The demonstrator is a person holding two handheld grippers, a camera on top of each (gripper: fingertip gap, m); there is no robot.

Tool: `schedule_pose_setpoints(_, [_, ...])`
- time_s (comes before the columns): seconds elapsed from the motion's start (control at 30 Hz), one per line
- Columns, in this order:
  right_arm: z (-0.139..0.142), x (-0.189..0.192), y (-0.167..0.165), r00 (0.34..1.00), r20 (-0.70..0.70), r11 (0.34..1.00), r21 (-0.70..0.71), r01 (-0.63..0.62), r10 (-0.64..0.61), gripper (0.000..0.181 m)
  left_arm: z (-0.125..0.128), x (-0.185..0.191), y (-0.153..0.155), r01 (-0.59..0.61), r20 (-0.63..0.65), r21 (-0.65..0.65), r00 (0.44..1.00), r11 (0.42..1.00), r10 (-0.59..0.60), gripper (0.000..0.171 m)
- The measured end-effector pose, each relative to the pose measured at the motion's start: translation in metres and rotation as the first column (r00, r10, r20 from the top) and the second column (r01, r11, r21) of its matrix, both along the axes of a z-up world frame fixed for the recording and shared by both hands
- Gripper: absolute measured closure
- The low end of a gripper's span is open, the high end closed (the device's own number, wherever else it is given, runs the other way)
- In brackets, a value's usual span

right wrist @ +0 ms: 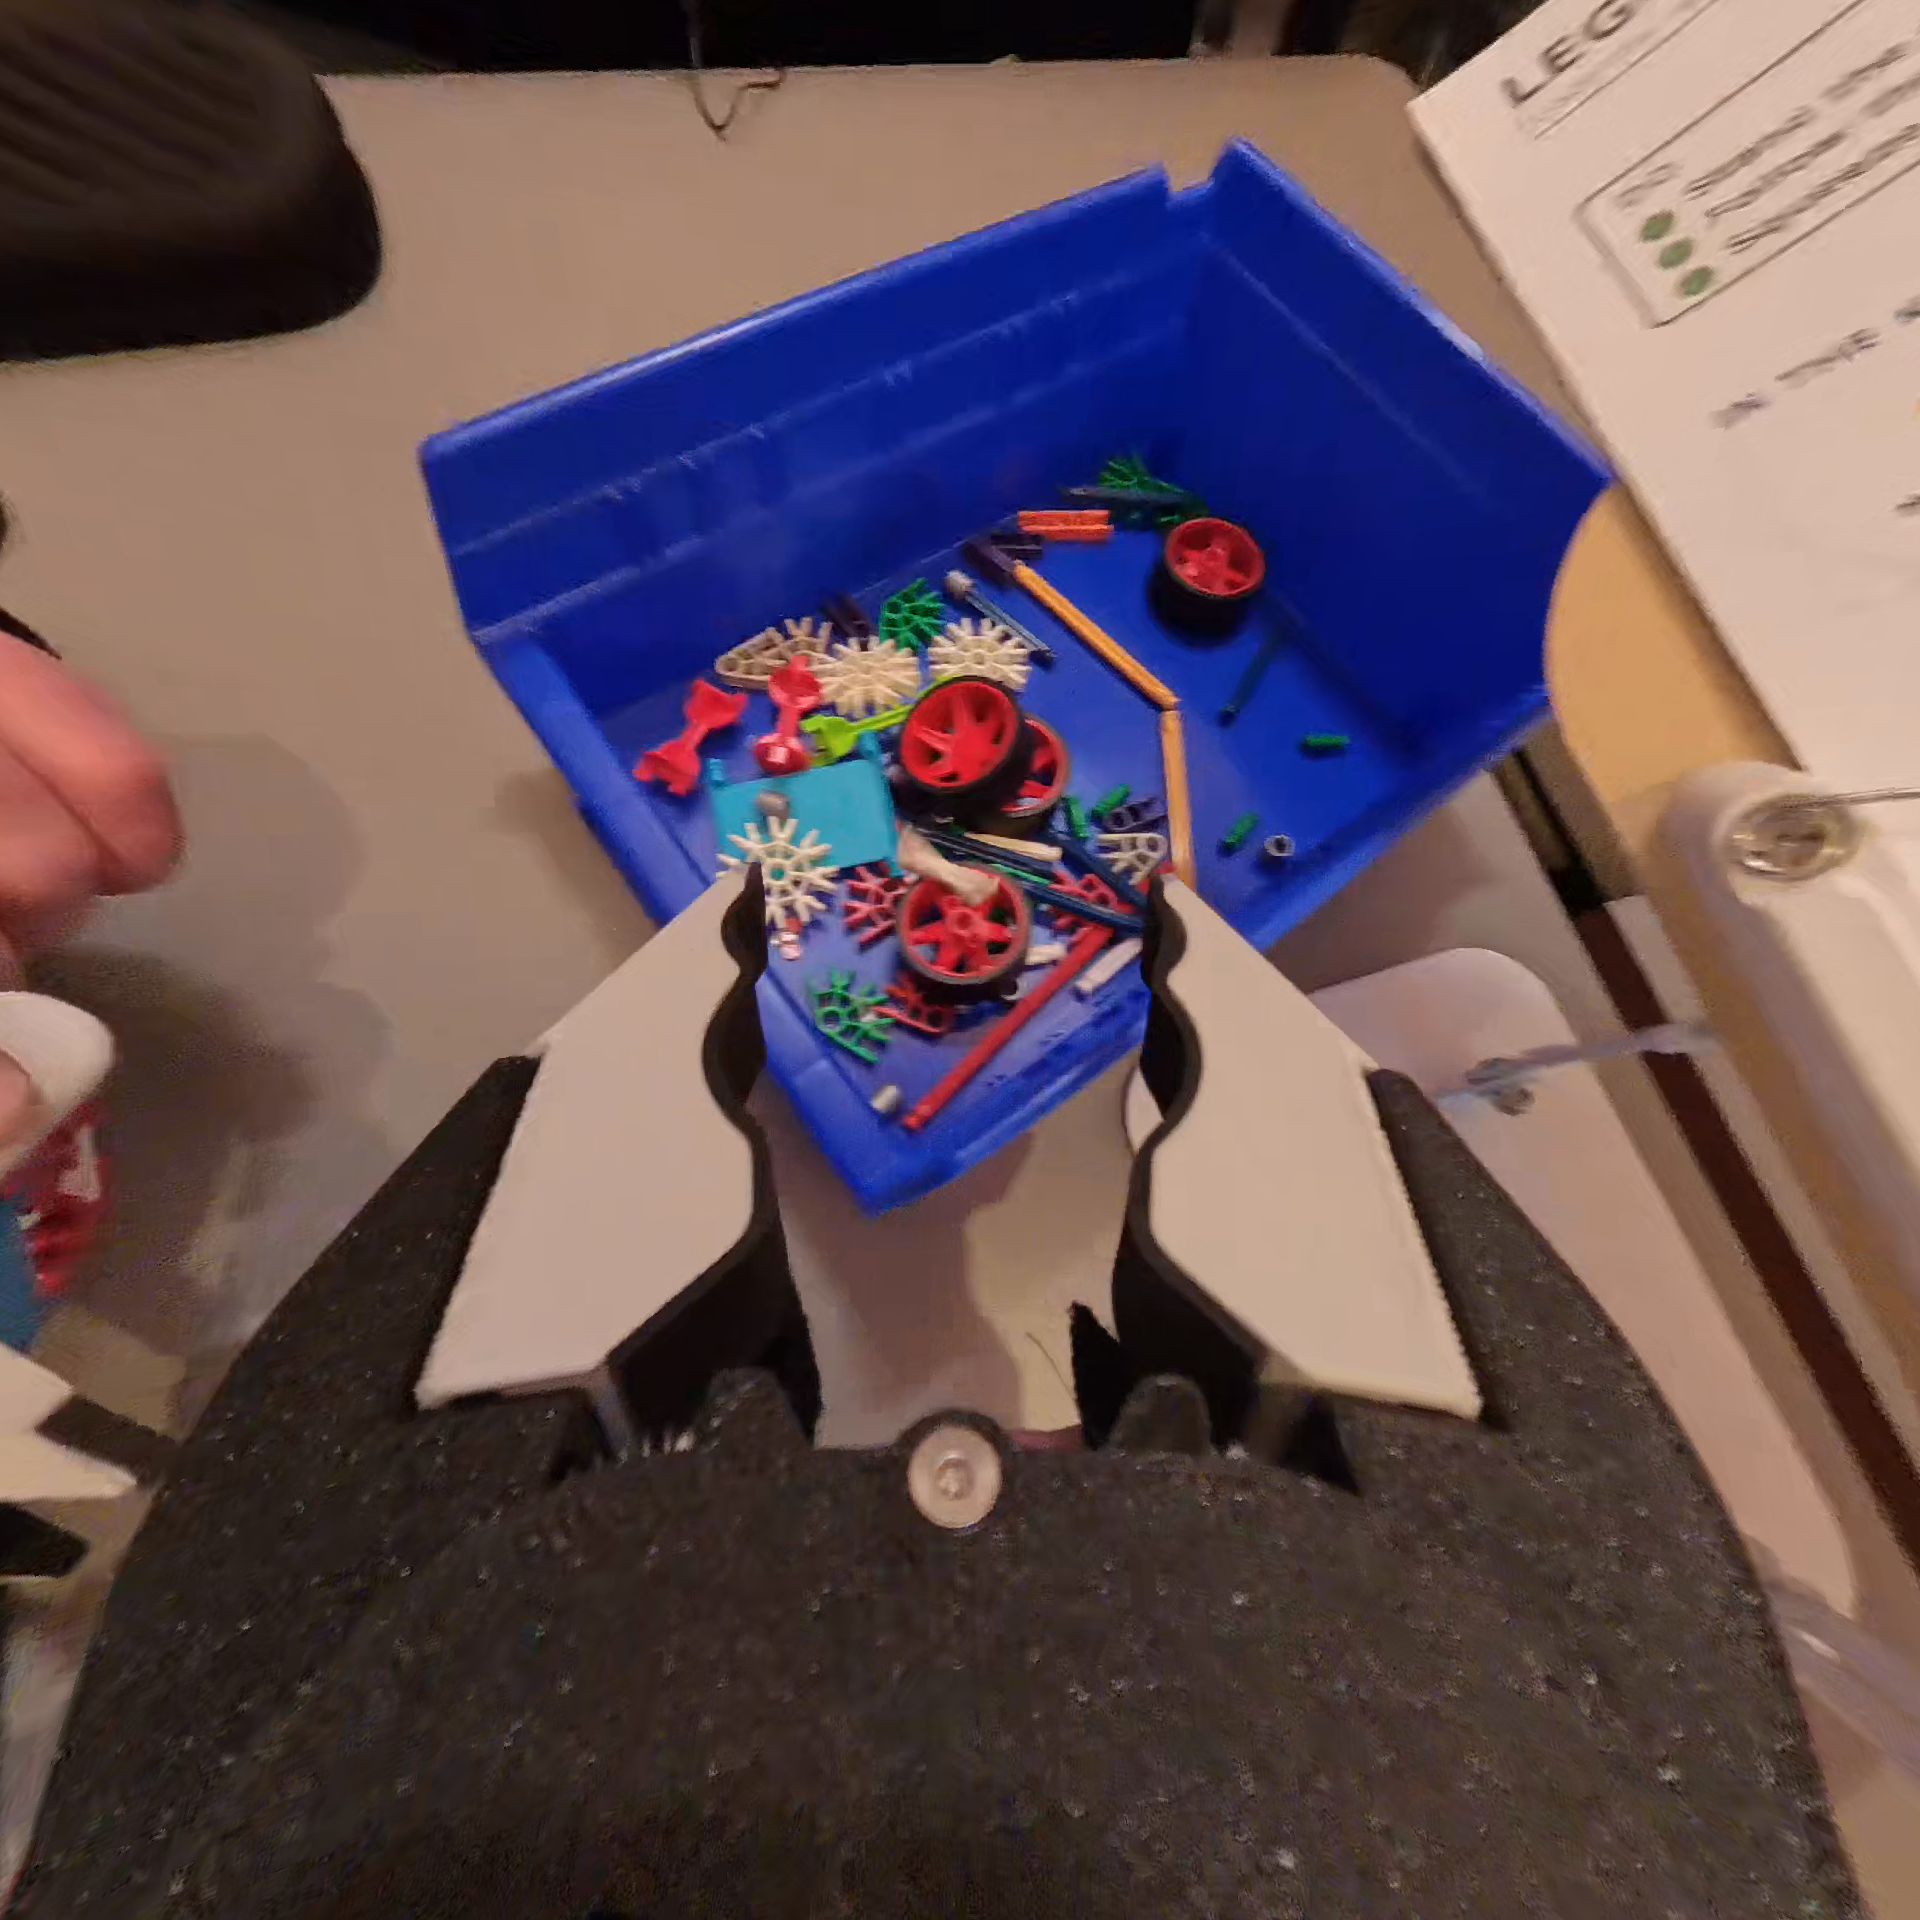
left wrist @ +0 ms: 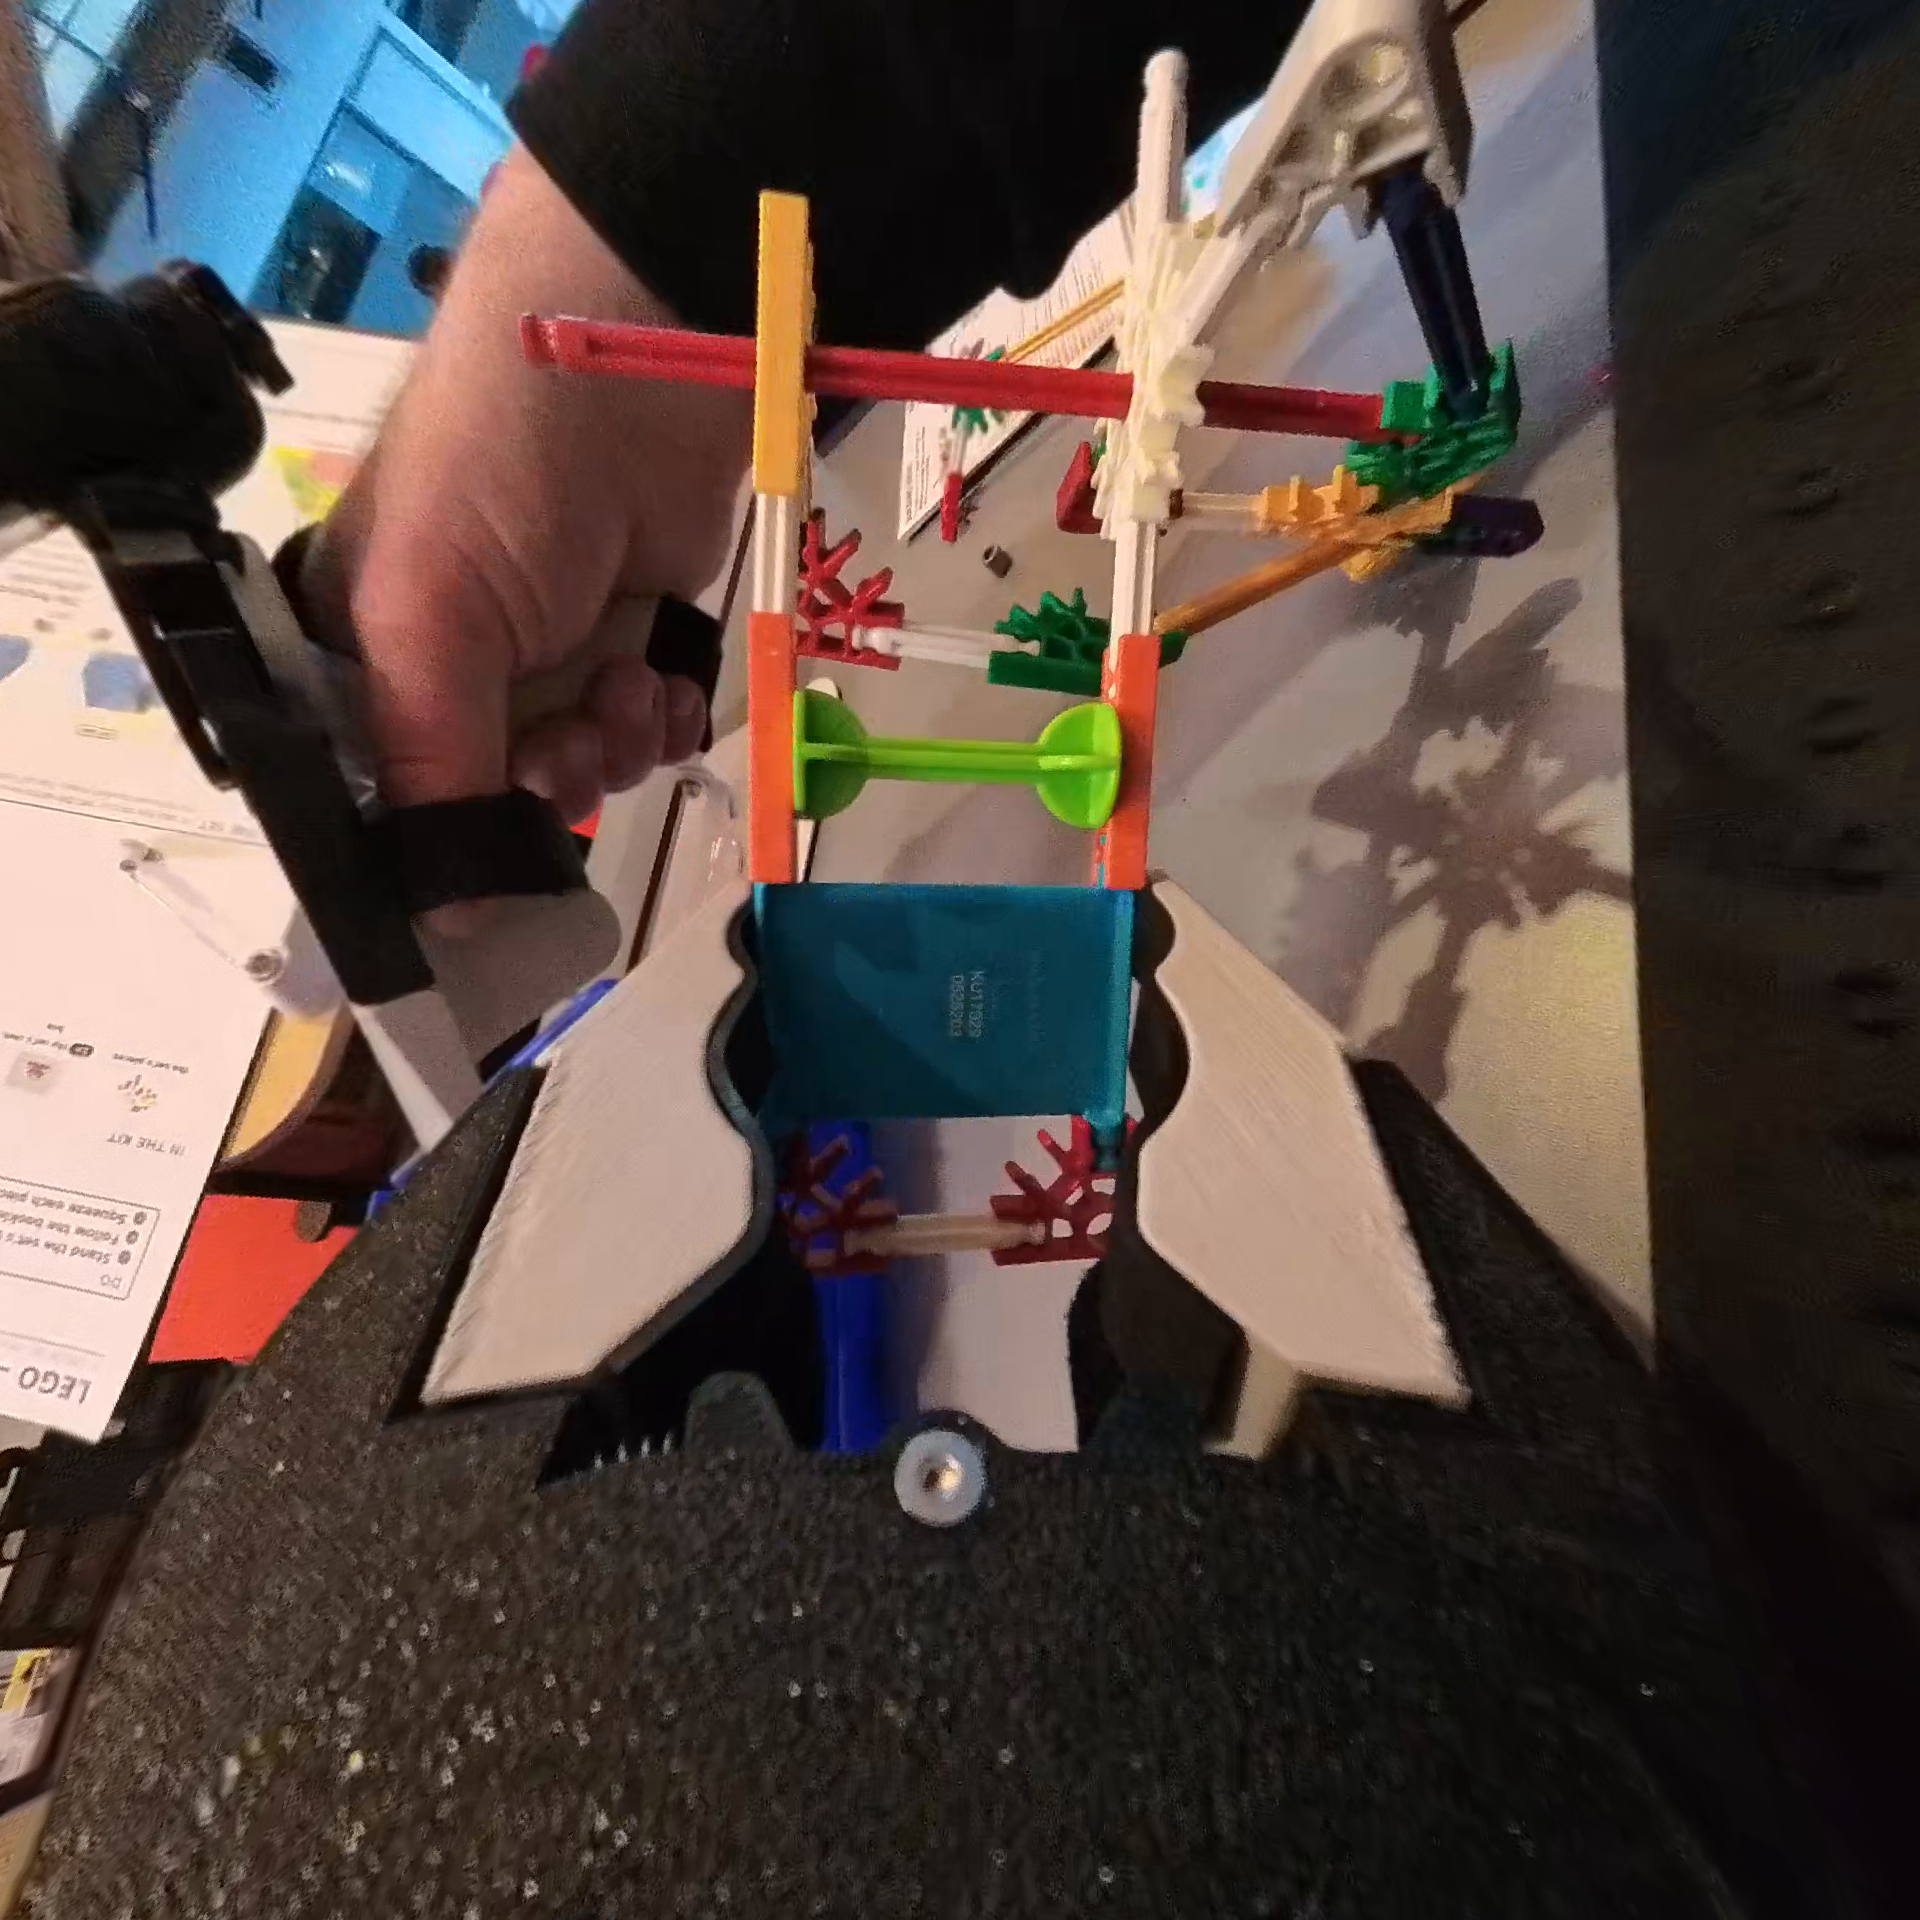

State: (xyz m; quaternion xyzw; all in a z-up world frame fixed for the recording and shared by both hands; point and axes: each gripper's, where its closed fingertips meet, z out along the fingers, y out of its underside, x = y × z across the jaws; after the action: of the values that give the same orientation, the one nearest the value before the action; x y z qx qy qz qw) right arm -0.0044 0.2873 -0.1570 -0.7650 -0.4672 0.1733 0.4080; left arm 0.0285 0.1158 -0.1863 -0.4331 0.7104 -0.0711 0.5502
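Note:
My left gripper (left wrist: 943,914) is shut on a teal panel (left wrist: 940,1003) that is part of a rod-and-connector toy frame. The frame has orange side rods (left wrist: 771,748), a lime green spool piece (left wrist: 956,753), a red cross rod (left wrist: 935,379), a yellow rod (left wrist: 781,343) and a white snowflake connector (left wrist: 1153,395). It is held above the grey table (left wrist: 1299,665). My right gripper (right wrist: 948,894) is open and empty, hovering over the near end of a blue bin (right wrist: 831,416). The bin holds several loose parts: red wheels (right wrist: 961,930), white snowflake connectors (right wrist: 784,862), a teal panel (right wrist: 821,805) and rods.
A person's hand (left wrist: 520,561) holds the other gripper's handle left of the frame. White instruction sheets lie at the left (left wrist: 94,935) and in the right wrist view at the upper right (right wrist: 1714,260). A dark chair back (left wrist: 1766,727) stands at the right. A hand (right wrist: 62,790) shows at the left edge.

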Motion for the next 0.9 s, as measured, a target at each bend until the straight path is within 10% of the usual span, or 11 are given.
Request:
schedule_pose_setpoints(0.47, [0.063, 0.08, -0.175, 0.947, -0.181, 0.963, 0.016, -0.268, 0.266, 0.143, 0.008, 0.003, 0.019, -0.09, -0.036, 0.088, 0.995, 0.992, 0.094, 0.105])
schedule_pose_setpoints(0.77, [0.06, 0.073, -0.169, 0.911, -0.367, 0.97, -0.071, -0.231, 0.189, 0.179, 0.02, 0.007, 0.032, -0.148, -0.02, 0.271, 0.987, 0.951, 0.159, 0.105])
schedule_pose_setpoints(0.9, [0.06, 0.079, -0.164, 0.921, -0.359, 0.984, -0.036, -0.176, 0.151, 0.179, 0.022, 0.009, 0.023, -0.105, -0.007, 0.137, 0.994, 0.985, 0.107, 0.103])
